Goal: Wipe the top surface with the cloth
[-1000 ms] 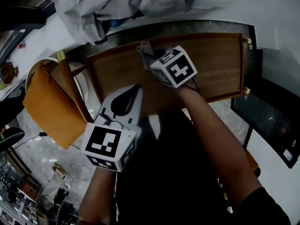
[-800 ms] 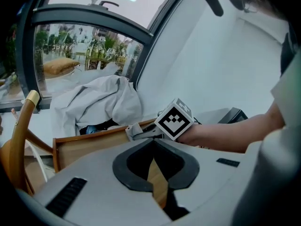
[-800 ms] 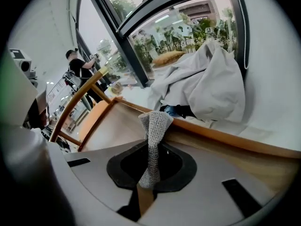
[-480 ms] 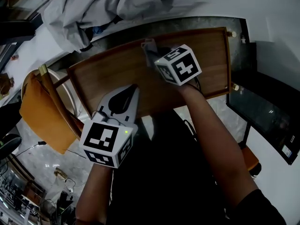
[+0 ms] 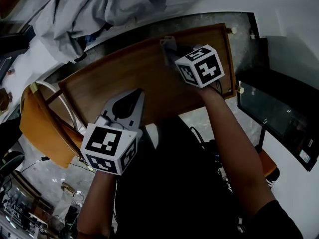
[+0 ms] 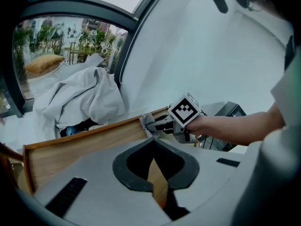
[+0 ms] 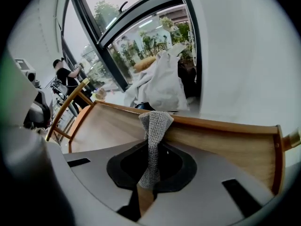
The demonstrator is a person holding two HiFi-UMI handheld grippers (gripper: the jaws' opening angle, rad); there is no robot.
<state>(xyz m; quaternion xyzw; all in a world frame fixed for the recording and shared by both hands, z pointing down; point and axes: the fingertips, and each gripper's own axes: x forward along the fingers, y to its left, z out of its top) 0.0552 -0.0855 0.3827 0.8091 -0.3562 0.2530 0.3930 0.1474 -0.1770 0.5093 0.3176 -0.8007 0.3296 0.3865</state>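
Note:
The brown wooden table top point(image 5: 124, 78) runs across the head view. A small grey knit cloth point(image 7: 153, 126) is pinched in my right gripper point(image 7: 151, 147), which is shut on it, and its free end sticks out past the jaw tips. In the head view the right gripper point(image 5: 172, 51) holds the cloth point(image 5: 167, 44) over the table's far edge, right of the middle. My left gripper point(image 5: 138, 92) is shut with nothing in it, over the near edge of the table. The left gripper view shows its jaws point(image 6: 153, 142) closed, with the right gripper point(image 6: 155, 125) beyond them.
A heap of pale grey fabric point(image 5: 84, 14) lies on the white ledge behind the table. A wooden chair with an orange seat point(image 5: 42, 128) stands at the table's left end. A dark glass-fronted unit point(image 5: 279, 118) stands to the right. A person point(image 7: 63, 74) stands far off.
My right gripper has carried the cloth rightwards along the table's far edge. The head view has swung, so the table sits further left. The left gripper has hardly moved.

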